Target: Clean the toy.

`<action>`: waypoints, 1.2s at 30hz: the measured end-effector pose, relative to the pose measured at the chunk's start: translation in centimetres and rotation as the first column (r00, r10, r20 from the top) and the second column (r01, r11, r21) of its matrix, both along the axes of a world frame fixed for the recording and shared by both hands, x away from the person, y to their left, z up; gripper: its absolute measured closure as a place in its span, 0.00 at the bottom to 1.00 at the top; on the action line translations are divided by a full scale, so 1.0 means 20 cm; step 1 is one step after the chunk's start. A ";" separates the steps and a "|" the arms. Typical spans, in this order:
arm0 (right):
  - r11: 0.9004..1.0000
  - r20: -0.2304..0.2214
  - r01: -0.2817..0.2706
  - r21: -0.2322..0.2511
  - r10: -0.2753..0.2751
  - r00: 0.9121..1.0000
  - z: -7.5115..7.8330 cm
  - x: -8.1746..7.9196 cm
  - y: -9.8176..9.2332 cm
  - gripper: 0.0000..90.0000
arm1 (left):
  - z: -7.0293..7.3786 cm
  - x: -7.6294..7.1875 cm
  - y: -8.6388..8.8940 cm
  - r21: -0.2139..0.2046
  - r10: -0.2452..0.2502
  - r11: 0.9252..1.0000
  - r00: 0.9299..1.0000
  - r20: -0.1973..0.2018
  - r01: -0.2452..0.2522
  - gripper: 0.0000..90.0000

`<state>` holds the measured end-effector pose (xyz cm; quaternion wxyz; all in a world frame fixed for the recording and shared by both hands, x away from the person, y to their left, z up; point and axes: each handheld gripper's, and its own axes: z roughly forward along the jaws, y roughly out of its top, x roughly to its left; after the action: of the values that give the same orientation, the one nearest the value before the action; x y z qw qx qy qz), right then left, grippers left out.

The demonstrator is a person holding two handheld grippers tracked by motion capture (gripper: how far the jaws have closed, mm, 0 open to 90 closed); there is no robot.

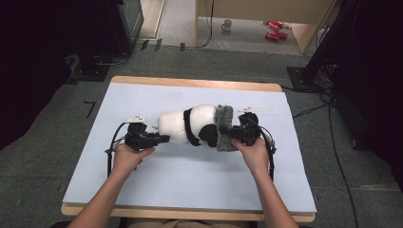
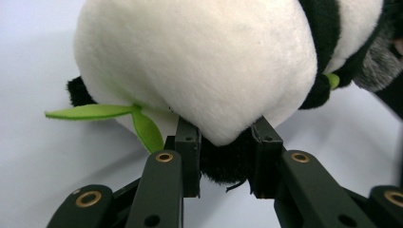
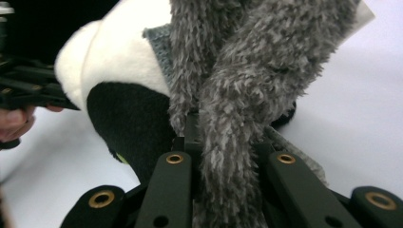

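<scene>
A plush panda lies on its side across the middle of the white table. A grey fuzzy cloth wraps its right end. My left gripper meets the panda's left end. In the left gripper view the jaws pinch a black plush part under the white body, beside a green felt leaf. My right gripper is at the cloth. In the right gripper view its jaws are shut on a fold of the grey fuzzy cloth, with the panda just behind.
The white sheet covers a wooden table with bare room in front of and behind the panda. On the floor beyond stand a mug and red cans. Dark equipment and cables flank both sides.
</scene>
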<state>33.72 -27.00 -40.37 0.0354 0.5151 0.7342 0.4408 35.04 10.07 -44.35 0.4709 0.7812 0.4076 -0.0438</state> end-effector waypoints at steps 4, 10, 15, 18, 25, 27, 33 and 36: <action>1.000 -0.013 -0.023 -0.015 0.022 1.000 0.07 -0.06 -0.02 0.87 | 0.03 -0.05 0.00 0.023 -0.049 0.998 0.999 -0.008 0.050 0.78; 1.000 0.034 0.004 -0.014 -0.003 0.999 0.13 -0.08 -0.05 0.86 | 0.00 -0.04 -0.02 0.019 -0.005 1.000 0.999 -0.047 0.005 0.77; 0.998 0.097 -0.060 0.005 0.060 0.994 0.23 -0.13 0.01 0.86 | 0.00 -0.06 -0.03 0.032 0.010 0.999 1.000 -0.003 -0.010 0.76; 0.993 0.085 -0.119 -0.022 0.120 0.989 0.24 -0.14 0.09 0.86 | 0.01 -0.06 -0.03 0.034 0.012 0.999 1.000 0.007 -0.013 0.76; 0.992 0.077 -0.093 -0.087 0.100 0.992 0.16 -0.09 0.13 0.86 | -0.01 -0.06 -0.04 0.060 0.005 0.998 1.000 0.029 -0.006 0.69; 0.993 0.082 -0.077 -0.088 0.084 0.993 0.16 -0.08 0.13 0.86 | -0.01 -0.07 -0.04 0.068 0.002 0.998 0.998 0.059 -0.006 0.65; 0.995 0.114 -0.041 -0.092 0.051 0.992 0.15 -0.02 0.13 0.85 | 0.00 -0.09 0.00 0.095 -0.001 0.995 0.985 0.173 -0.016 0.50; 0.995 0.125 -0.029 -0.093 0.041 0.991 0.15 0.03 0.14 0.85 | 0.01 -0.09 0.03 0.038 0.026 0.999 0.972 0.234 -0.036 0.43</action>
<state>34.27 -24.21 -37.44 0.0976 0.4710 0.7589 0.4391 33.20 10.75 -44.17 0.4998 0.7841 0.3624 0.0642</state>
